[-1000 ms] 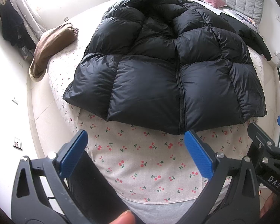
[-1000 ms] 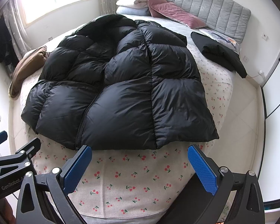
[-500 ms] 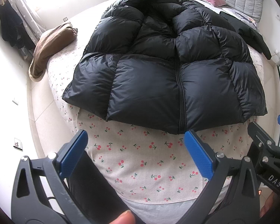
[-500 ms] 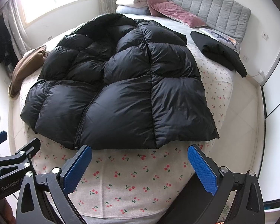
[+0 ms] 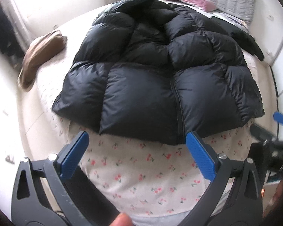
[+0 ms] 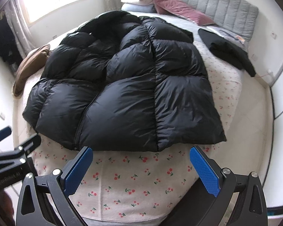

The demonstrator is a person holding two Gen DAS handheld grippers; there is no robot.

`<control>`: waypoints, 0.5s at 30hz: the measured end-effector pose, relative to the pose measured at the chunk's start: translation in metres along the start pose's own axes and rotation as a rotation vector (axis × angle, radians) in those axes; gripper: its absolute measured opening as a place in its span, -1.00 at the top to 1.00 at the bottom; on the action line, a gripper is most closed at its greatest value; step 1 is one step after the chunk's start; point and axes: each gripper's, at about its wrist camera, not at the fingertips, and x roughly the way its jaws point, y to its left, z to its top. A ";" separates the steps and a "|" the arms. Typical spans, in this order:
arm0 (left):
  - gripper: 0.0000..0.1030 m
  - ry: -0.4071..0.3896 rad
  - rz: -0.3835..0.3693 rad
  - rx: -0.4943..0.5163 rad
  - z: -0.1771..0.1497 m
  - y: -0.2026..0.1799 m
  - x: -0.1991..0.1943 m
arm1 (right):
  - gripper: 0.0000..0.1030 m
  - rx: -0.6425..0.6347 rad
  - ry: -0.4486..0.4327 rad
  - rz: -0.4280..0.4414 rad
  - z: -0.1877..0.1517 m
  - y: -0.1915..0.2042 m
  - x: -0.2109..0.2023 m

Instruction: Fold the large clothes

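A large black puffer jacket (image 5: 156, 79) (image 6: 130, 86) lies spread flat on the bed, zipped, hem toward me and hood at the far end. My left gripper (image 5: 135, 141) hovers open just short of the hem, near the zip's lower end, with nothing between its blue pads. My right gripper (image 6: 141, 156) is open too, just before the hem of the jacket's right half, holding nothing. Each gripper shows at the edge of the other's view: the right one (image 5: 281, 124), the left one (image 6: 11, 141).
The bed has a cherry-print sheet (image 6: 134, 180). A brown garment (image 5: 41, 54) lies at its left edge, a black garment (image 6: 230, 54) at the right. Pillows (image 6: 160, 1) and a grey headboard (image 6: 217, 5) are at the far end. Pale floor surrounds the bed.
Both grippers have moved forward toward the jacket's hem, which now sits closer to the blue pads. The left wrist view is blurred by motion. The jacket has not moved.
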 end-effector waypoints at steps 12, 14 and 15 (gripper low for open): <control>-0.99 0.019 -0.098 0.064 0.038 0.074 0.026 | -1.00 0.032 0.080 0.103 0.019 -0.084 0.029; -0.99 0.019 -0.130 0.018 0.048 0.099 0.031 | -1.00 0.043 0.096 0.108 0.023 -0.103 0.036; -0.99 0.017 -0.128 0.008 0.052 0.109 0.033 | -1.00 0.056 0.107 0.109 0.025 -0.114 0.040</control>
